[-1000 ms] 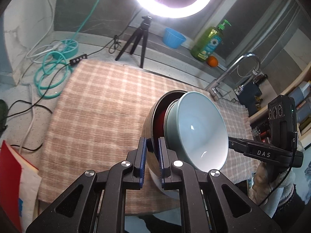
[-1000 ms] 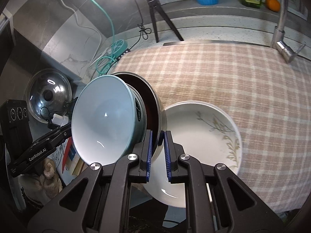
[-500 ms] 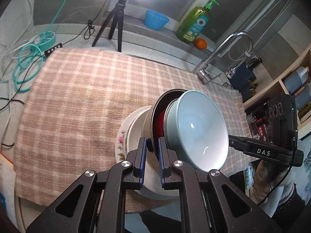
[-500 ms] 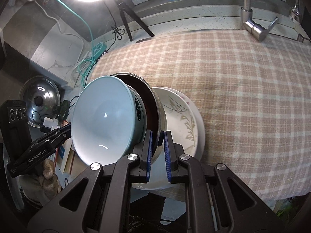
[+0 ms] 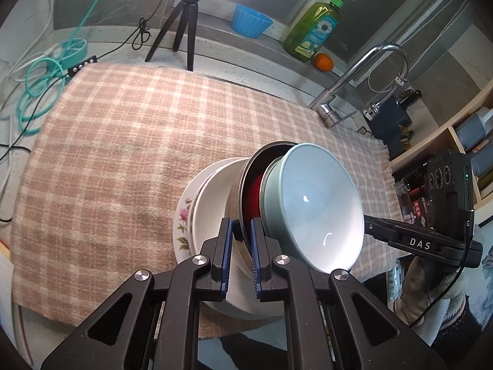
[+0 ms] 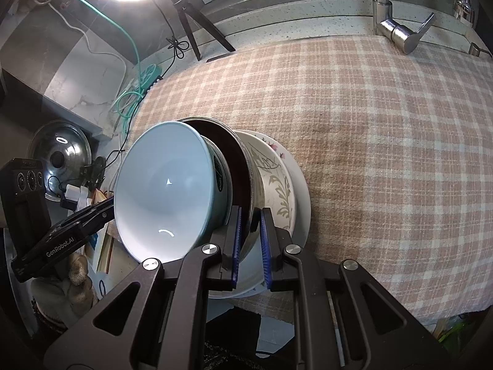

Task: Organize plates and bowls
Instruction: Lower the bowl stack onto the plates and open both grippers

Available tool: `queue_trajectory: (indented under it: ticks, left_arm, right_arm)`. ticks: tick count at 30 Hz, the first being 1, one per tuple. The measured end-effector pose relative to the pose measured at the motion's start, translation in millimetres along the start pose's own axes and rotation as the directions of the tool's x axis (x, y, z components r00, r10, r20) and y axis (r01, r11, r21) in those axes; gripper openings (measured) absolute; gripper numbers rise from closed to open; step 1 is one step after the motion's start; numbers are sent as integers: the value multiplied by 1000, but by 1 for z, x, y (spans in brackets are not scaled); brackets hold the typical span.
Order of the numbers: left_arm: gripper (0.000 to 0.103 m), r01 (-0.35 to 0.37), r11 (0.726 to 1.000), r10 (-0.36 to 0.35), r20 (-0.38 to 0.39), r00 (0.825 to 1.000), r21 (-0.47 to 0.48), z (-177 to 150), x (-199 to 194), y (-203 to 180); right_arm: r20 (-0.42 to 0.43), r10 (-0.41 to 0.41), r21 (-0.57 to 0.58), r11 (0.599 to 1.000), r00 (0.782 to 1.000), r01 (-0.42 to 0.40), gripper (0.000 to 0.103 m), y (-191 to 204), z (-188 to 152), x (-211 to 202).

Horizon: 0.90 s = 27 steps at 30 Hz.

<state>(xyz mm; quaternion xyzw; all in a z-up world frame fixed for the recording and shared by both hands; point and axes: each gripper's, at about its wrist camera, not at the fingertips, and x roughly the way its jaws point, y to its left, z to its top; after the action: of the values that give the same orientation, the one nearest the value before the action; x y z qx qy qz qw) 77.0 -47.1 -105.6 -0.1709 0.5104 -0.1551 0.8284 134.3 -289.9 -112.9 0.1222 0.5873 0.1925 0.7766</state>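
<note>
- Bowls, nested: pale blue bowl [image 5: 311, 206] sits inside a steel bowl [image 5: 246, 185] with a red inner wall, both tipped on edge.
- Left gripper [image 5: 238, 254] is clamped on the steel bowl's rim, blue pads on either side of the wall.
- Right gripper [image 6: 249, 246] is clamped on the same rim from the opposite side; the blue bowl's mouth faces the gap between the two grippers.
- Just behind the bowls: stack of white plates [image 6: 283, 185], the top one with a leaf print, a lower one with a pink flower rim [image 5: 184, 215]. Cannot tell whether the steel bowl touches the stack.
- Plates rest on a checked cloth [image 5: 123, 141] near its front edge.
- Beyond the cloth: tripod [image 5: 181, 21], tap [image 5: 354, 86], soap bottle [image 5: 314, 30], orange [image 5: 323, 61], blue cup [image 5: 251, 24].
</note>
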Motion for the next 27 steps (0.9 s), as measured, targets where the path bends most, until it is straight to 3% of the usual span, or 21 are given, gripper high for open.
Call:
queue_trajectory:
  ticks: [27]
  left_arm:
    - [13, -26, 1000, 26, 5, 1000, -6, -4, -8, 3]
  right_arm:
    - [6, 12, -31, 999, 1000, -12, 15, 2, 0, -7]
